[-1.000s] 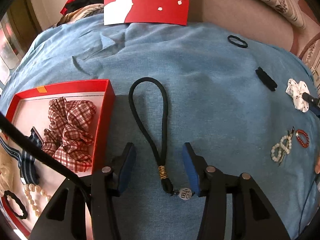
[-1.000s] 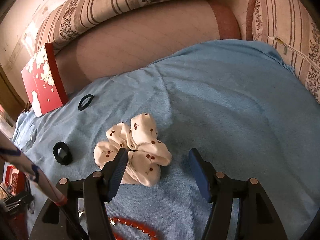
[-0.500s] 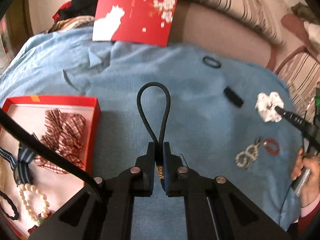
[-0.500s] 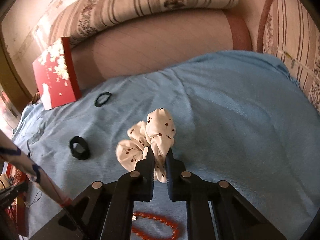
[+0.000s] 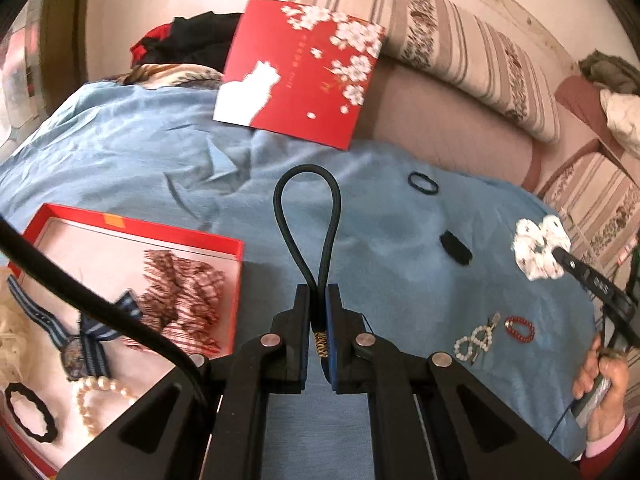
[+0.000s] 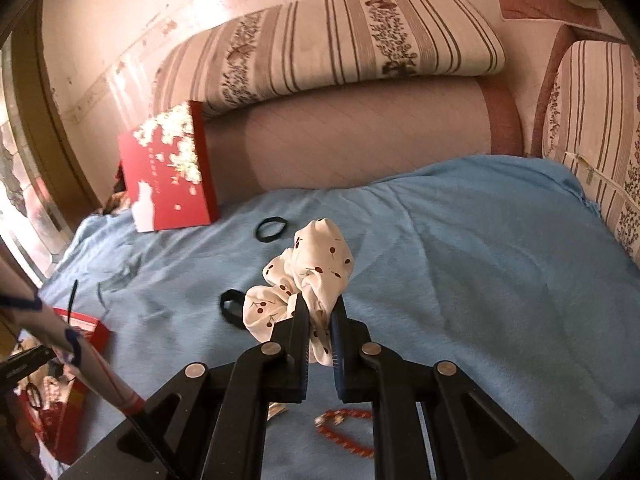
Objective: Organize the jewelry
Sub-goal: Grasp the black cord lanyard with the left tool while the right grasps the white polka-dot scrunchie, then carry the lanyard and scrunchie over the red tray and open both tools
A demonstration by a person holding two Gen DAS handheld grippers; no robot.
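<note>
My left gripper (image 5: 318, 296) is shut on a black cord loop (image 5: 308, 216) with a gold coil, held up off the blue cloth (image 5: 168, 160). To its left lies the open red box (image 5: 132, 228), which holds a plaid scrunchie (image 5: 188, 292), a striped bow, a pearl strand (image 5: 96, 396) and a black band. My right gripper (image 6: 320, 304) is shut on a white cherry-print scrunchie (image 6: 316, 268), lifted above the cloth. In the left wrist view that scrunchie (image 5: 536, 248) and the right gripper's finger show at the far right.
On the cloth lie a thin black hair tie (image 5: 423, 182), a thick black band (image 5: 455, 247), a pearl clip (image 5: 476, 340) and a red bead bracelet (image 5: 520, 328). The red box lid (image 5: 300, 72) leans against the sofa back. A hand (image 5: 600, 392) is at the right edge.
Both grippers closed: the left on the black cord, the right on the white scrunchie. Both then rose, lifting their items off the cloth.
</note>
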